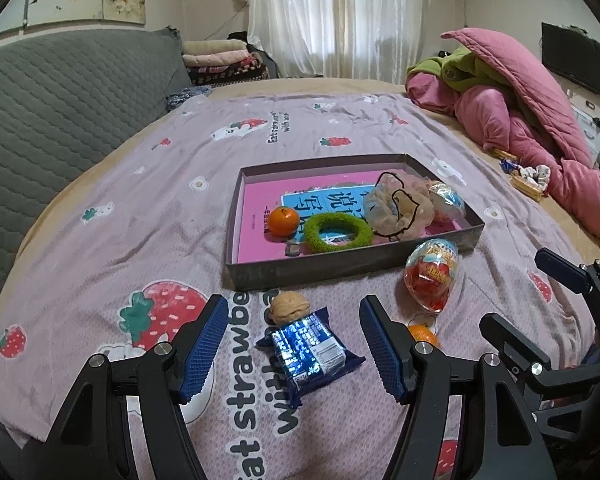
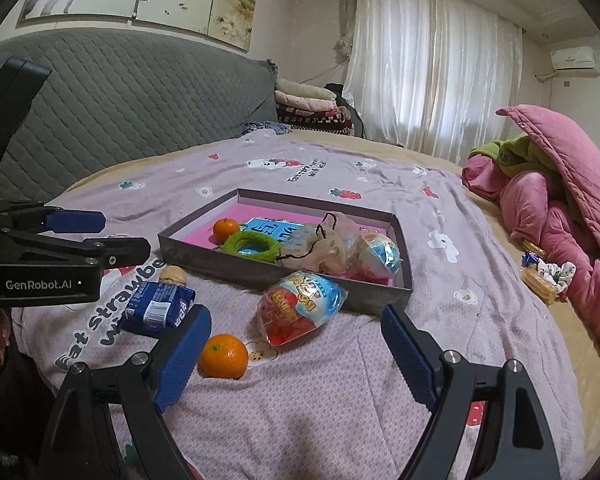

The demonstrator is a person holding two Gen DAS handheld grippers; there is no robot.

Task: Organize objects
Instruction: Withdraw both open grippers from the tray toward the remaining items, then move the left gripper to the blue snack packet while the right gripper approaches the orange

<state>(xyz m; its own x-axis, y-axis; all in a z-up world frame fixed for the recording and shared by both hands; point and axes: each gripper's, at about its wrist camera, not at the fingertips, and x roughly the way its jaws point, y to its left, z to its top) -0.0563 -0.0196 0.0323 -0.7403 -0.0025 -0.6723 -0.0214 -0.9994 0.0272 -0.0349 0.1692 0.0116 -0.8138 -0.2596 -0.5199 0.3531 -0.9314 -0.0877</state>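
Your left tongs (image 1: 292,344) stand wide and empty, with the blue snack packet (image 1: 308,354) lying on the bed right between their tips, its long axis running away from you toward the box (image 1: 340,270) just ahead. Your right tongs (image 2: 296,344) are wide too, the orange (image 2: 224,356) beside their left tip. The left hand looks nearer the packet.

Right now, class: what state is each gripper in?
Left gripper: open, holding nothing, blue biscuit packet lying between its jaws.
Right gripper: open, holding nothing.
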